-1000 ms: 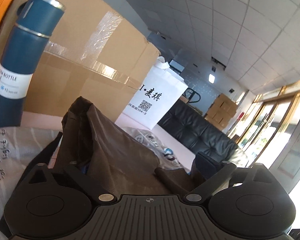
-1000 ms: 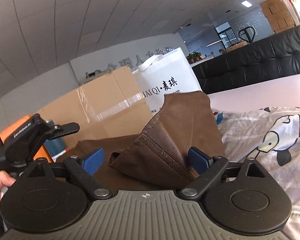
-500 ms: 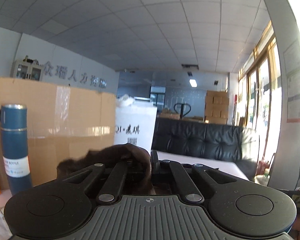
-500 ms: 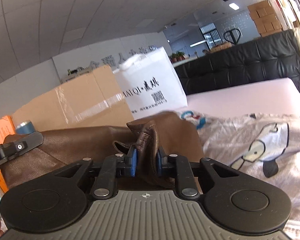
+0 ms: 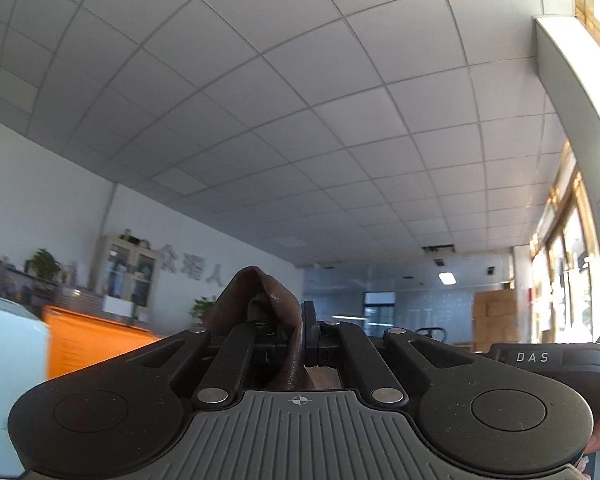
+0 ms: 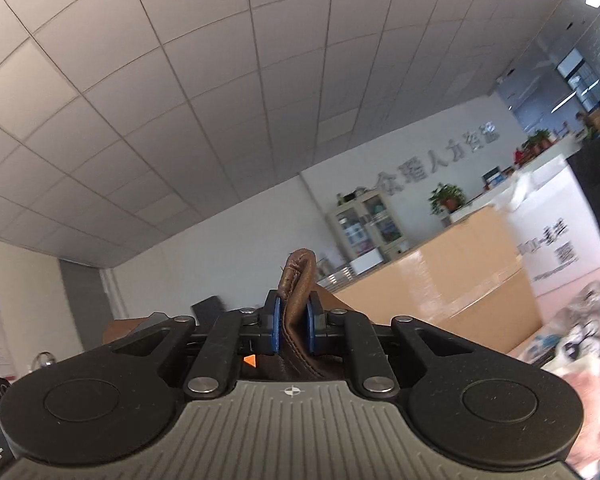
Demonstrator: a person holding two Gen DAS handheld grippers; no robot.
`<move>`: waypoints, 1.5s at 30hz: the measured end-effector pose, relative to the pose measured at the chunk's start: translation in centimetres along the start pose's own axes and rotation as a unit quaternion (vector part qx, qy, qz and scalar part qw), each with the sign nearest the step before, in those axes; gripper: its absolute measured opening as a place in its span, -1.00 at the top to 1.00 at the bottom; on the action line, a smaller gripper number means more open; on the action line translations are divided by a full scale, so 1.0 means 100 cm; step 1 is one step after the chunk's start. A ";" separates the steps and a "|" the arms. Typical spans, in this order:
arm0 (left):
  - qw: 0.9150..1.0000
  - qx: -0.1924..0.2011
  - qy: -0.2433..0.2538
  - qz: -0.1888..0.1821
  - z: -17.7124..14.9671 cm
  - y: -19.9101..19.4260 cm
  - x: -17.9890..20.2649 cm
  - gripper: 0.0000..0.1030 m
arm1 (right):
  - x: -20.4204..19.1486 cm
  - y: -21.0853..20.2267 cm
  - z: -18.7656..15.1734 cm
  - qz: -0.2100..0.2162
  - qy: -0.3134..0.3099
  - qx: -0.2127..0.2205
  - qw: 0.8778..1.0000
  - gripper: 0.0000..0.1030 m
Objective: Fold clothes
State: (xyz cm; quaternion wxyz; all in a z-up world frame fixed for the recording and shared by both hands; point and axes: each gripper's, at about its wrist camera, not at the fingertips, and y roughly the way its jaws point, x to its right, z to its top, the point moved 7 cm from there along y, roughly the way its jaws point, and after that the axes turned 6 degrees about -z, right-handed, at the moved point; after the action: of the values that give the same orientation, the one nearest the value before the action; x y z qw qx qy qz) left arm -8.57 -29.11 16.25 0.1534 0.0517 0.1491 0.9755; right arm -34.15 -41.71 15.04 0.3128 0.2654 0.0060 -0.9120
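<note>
Brown leather, soft and creased, is pinched in both tools at once. The left gripper (image 5: 296, 340) has its jaws clenched on a bunched fold of the brown garment (image 5: 260, 300), which humps up above the fingertips and hides a strip of the far wall. The right gripper (image 6: 293, 326) is clamped on a stitched hem of the same brown garment (image 6: 296, 280); the blue pads (image 6: 275, 326) press it from both sides, and the edge stands nearly upright, its long line running up and away from the tool, tipped slightly right at the top. More of the leather trails down behind the jaws, out of sight.

Both tools point upward, so ceiling tiles (image 5: 300, 120) fill most of what lies beyond. Just right of the left tool sits a black device marked DAS (image 5: 548, 360). Beyond the right tool stands a taped cardboard box (image 6: 460, 292), a white bag with printed characters (image 6: 552, 240) beside it, and a patterned cloth (image 6: 580, 340) at the lower right, blurred. Farther off on the left side are an orange cabinet (image 5: 92, 340), a glass-fronted cupboard (image 5: 128, 280), potted plants (image 6: 446, 196) and lettering on the white wall (image 6: 436, 160).
</note>
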 end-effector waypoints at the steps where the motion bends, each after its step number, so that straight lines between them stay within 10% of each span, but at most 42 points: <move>1: 1.000 -0.001 0.008 0.022 0.007 -0.012 -0.013 0.97 | -0.013 0.012 -0.012 0.017 0.012 -0.020 1.000 0.78; 8: 0.994 -0.017 0.052 0.099 0.031 -0.109 -0.057 0.97 | -0.044 0.041 -0.092 0.040 0.065 -0.116 0.990 0.79; 17: 0.986 -0.159 0.029 -0.026 -0.039 -0.224 0.011 0.95 | 0.009 0.002 -0.156 -0.062 0.014 -0.194 0.979 0.77; 21: 0.959 -0.267 0.028 -0.094 -0.082 -0.238 0.047 0.94 | 0.032 -0.011 -0.166 -0.112 -0.013 -0.203 0.973 0.52; 26: 0.904 -0.405 0.057 -0.123 -0.134 -0.255 0.071 0.79 | 0.050 -0.023 -0.168 -0.163 -0.057 -0.197 0.965 -0.09; 29: 0.899 -0.420 0.046 -0.118 -0.148 -0.271 0.062 0.60 | 0.042 -0.025 -0.152 -0.168 -0.103 -0.166 0.966 -0.44; 30: 0.902 -0.416 0.037 -0.110 -0.147 -0.276 0.057 0.49 | 0.036 -0.024 -0.149 -0.151 -0.115 -0.167 0.967 -0.58; 32: 0.915 -0.396 0.011 -0.082 -0.137 -0.290 0.045 -0.33 | 0.023 -0.021 -0.144 -0.117 -0.138 -0.171 0.968 -0.68; 38: 0.948 -0.293 -0.102 0.065 -0.101 -0.323 -0.017 -0.80 | -0.017 0.009 -0.150 -0.071 -0.144 -0.211 0.964 -0.76; 41: 0.940 -0.241 -0.174 0.167 -0.094 -0.324 -0.063 -0.82 | -0.040 0.031 -0.165 -0.054 -0.147 -0.243 0.957 -0.76; 45: 0.902 -0.198 -0.282 0.259 -0.101 -0.320 -0.124 -0.82 | -0.066 0.058 -0.193 -0.043 -0.175 -0.286 0.941 -0.76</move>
State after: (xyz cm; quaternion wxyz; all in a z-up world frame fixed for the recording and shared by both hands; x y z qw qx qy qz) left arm 10.83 -6.73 -3.86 -0.0619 0.3303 -0.1149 0.9348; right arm -17.13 -39.24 2.54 0.3322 0.0005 0.2232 -0.9164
